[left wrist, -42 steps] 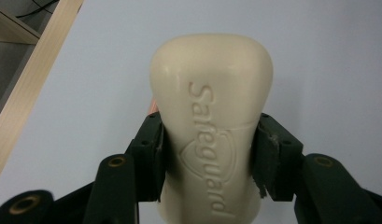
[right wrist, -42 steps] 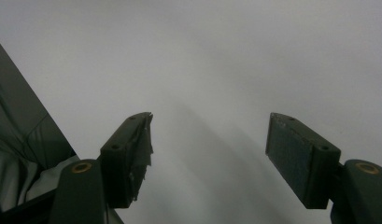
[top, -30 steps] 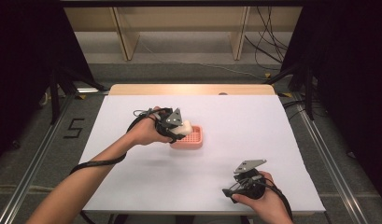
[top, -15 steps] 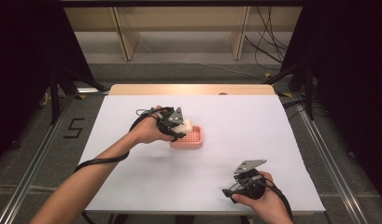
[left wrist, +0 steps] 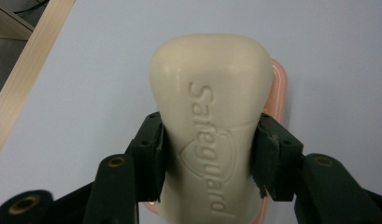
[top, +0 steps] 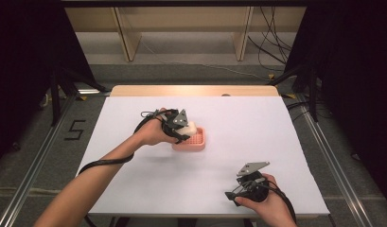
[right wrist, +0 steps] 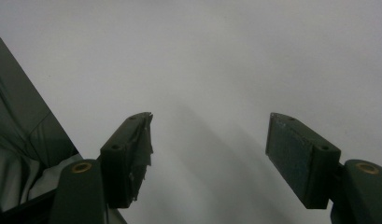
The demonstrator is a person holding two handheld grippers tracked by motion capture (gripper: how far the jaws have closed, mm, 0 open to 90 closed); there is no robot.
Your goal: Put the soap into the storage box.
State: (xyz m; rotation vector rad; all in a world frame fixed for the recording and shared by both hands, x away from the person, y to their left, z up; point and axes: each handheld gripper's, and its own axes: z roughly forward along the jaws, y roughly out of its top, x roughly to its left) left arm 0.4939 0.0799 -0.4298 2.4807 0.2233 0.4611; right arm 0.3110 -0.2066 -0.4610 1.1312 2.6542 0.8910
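1. Dark curtains closed off both sides of the room, and pale wooden frame legs (top: 126, 33) stood on the grey floor beyond the table's far end.
2. Cables (top: 271, 47) trailed across the floor at the far right, and a number marking (top: 74, 130) lay on the floor left of the table.
3. Metal rails (top: 35, 165) ran along the floor on either side of the table.
4. The table (top: 257, 123) carried a plain white covering, with a strip of bare wood (top: 191, 90) exposed along its far edge.
5. The left gripper (top: 185, 128) was held above the middle of the table, its jaws clamped on a cream soap bar (left wrist: 212, 112) with embossed lettering on its face.
6. In the left gripper view, the pads pressed the bar's two long sides near its lower half, and the rest of the bar projected forward past the jaw tips.
7. A pink soap dish (top: 195, 141) sat on the white covering directly beneath and just ahead of the left gripper; whether the bar touched the dish could not be determined.
8. The right gripper (top: 238, 191) rested low near the table's front edge, well apart from the dish, and its jaws stood wide with nothing between them over bare white covering (right wrist: 216, 70).
9. A grey cloth (right wrist: 20, 140) showed at the left edge of the right gripper view.
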